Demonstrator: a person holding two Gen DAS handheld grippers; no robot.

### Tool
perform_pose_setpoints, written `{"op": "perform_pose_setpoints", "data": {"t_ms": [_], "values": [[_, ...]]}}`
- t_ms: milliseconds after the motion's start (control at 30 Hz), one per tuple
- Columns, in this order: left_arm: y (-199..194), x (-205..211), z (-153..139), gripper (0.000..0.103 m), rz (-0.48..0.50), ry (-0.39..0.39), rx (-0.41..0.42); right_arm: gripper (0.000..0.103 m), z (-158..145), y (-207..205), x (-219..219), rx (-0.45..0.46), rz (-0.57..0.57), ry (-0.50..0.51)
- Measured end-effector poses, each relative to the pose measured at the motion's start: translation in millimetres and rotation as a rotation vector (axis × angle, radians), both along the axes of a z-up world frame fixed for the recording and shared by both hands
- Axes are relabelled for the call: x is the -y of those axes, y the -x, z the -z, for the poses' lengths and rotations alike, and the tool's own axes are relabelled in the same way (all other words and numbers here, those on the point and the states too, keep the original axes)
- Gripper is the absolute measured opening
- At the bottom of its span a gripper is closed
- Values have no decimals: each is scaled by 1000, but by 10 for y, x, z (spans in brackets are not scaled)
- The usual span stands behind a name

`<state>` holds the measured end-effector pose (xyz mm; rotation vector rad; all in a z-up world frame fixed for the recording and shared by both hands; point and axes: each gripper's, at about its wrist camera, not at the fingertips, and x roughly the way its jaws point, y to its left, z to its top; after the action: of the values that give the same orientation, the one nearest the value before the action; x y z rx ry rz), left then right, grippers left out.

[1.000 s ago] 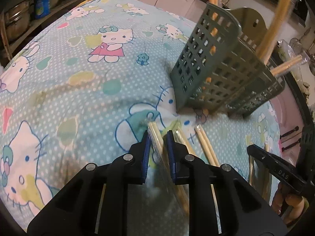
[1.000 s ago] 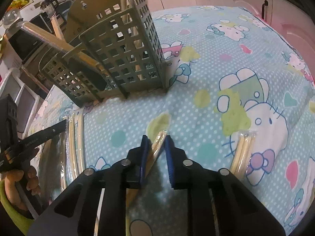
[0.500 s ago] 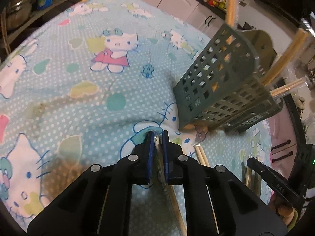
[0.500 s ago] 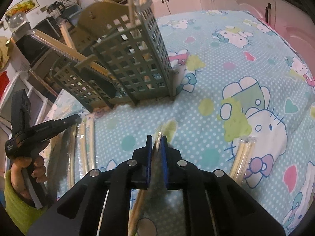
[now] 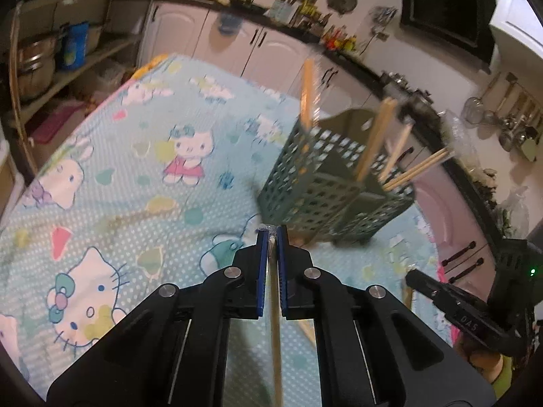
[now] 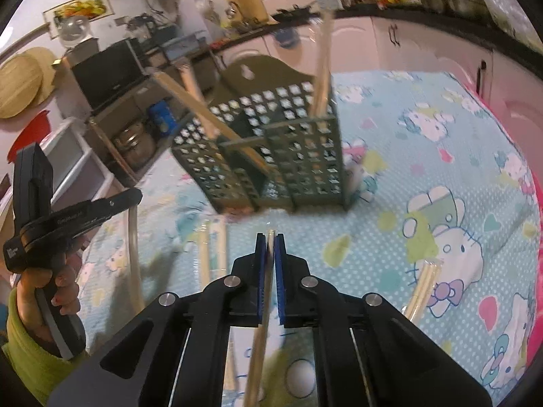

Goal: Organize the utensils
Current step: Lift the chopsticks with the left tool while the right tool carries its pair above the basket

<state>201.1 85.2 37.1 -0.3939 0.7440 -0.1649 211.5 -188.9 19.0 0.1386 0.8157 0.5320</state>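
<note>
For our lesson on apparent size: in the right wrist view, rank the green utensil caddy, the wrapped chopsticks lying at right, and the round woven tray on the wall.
1. green utensil caddy
2. round woven tray, partly cut off
3. wrapped chopsticks

Differing distances make true sizes unsure.

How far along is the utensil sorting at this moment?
Partway. Several chopsticks already stand in the green caddy. In hand: the left gripper and the right gripper are each shut on a wrapped chopstick pair. Left: wrapped pairs on the tablecloth, one at right, another near the caddy.
</note>
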Motion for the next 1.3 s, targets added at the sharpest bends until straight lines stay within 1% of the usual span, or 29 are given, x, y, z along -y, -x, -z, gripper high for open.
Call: {"op": "perform_pose_setpoints", "data": {"t_ms": [167, 367, 500, 667, 867, 1000, 1300], "values": [[89, 81, -290, 1, 27, -9, 67, 5, -198, 120, -36, 53, -18, -17], [153, 148, -560, 1, 53, -18, 135, 5, -461, 219, -21, 118, -28, -37], [158, 209, -744, 1, 67, -27, 177, 5, -647, 258, 13, 176, -20, -39], [146, 278, -975, 1, 81, -41, 234, 5, -867, 268, 95, 250, 6, -64], [122, 322, -1201, 1, 80, -65, 294, 5, -1106, 231, 193, 337, 41, -95], [61, 336, -1355, 1, 74, -82, 330, 5, -1235, 174, 214, 388, 58, -90], [-80, 335, -1613, 1, 39, -128, 406, 5, -1392, -17, 168, 434, 73, -82]]}}
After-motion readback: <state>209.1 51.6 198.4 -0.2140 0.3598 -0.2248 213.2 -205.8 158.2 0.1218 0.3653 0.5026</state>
